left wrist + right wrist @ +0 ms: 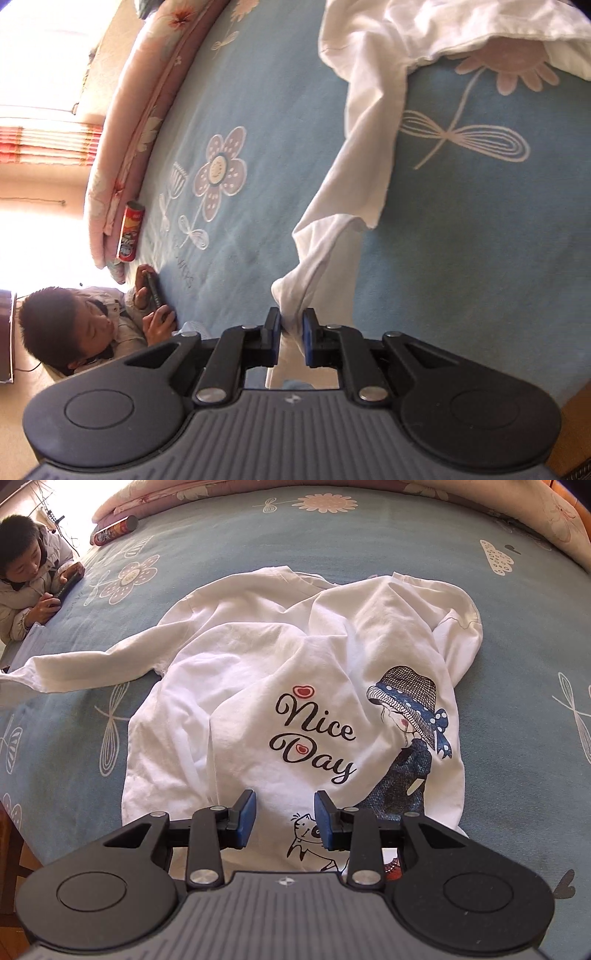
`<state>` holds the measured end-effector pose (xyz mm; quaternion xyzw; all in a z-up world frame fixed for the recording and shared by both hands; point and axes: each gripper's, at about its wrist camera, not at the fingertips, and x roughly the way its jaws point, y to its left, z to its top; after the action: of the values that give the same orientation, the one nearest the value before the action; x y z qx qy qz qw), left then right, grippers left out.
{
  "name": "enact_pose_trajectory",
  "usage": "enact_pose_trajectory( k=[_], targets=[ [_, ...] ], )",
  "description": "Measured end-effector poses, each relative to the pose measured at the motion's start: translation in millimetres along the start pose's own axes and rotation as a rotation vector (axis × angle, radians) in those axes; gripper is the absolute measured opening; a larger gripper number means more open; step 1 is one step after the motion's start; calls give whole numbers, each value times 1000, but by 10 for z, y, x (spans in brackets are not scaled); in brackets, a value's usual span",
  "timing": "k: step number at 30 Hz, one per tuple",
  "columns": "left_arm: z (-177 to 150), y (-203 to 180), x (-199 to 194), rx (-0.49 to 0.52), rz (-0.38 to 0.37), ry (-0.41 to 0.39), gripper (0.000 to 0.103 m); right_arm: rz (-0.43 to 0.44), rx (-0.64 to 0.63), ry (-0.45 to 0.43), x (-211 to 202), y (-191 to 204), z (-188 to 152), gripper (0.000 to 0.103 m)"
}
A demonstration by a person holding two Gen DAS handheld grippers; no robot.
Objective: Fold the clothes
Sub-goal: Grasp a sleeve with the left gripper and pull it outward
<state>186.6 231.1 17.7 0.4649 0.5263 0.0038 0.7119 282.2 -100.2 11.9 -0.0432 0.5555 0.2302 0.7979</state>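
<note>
While the white long-sleeved cotton shirt [295, 686] lies spread on the bed, the scene reads as follows.

Surface: a pale blue blanket [229, 542] with pink and white flower outlines covers the bed and bears the shirt.

Shirt place: near the middle of the blanket, front up, rumpled, with a black "Nice Day" print, a girl in a dark hat and a small dog drawing near the hem.

Shirt axis: in the right wrist view its long axis runs from the hem, just under the right gripper, away to the collar at the far end.

Sleeves: one sleeve [74, 668] stretches out sideways to the picture's left, across the body's axis; the other is bent back on itself at the far right of the shirt.

Left gripper [291, 319]: its blue pads are pinched tight on the bunched cuff end of the sleeve [354, 177], which rises off the blanket towards it.

Right gripper [284, 821]: jaws stand apart over the hem beside the dog drawing, with nothing pressed between them.

Around: a pink floral quilt [125, 140] is rolled along the far edge of the bed; a red cylindrical snack can [130, 230] lies on its side against it.

Bystander: a person in a light padded jacket [33, 590] leans on the bed's corner, holding a dark phone [153, 291], well apart from the shirt.

Way: the blanket between shirt and bystander is bare.
</note>
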Motion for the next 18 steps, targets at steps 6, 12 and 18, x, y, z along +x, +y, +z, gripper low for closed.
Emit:
enact_pose_trajectory(
  k=[6, 12, 18],
  targets=[
    [131, -735, -150, 92, -198, -95, 13, -4, -14, 18, 55, 77, -5, 39],
    [159, -1155, -364, 155, -348, -168, 33, 2, -45, 21, 72, 163, 57, 43],
    [-1, -1001, -601, 3, -527, -171, 39, 16, -53, 18, 105, 229, 94, 44]
  ],
)
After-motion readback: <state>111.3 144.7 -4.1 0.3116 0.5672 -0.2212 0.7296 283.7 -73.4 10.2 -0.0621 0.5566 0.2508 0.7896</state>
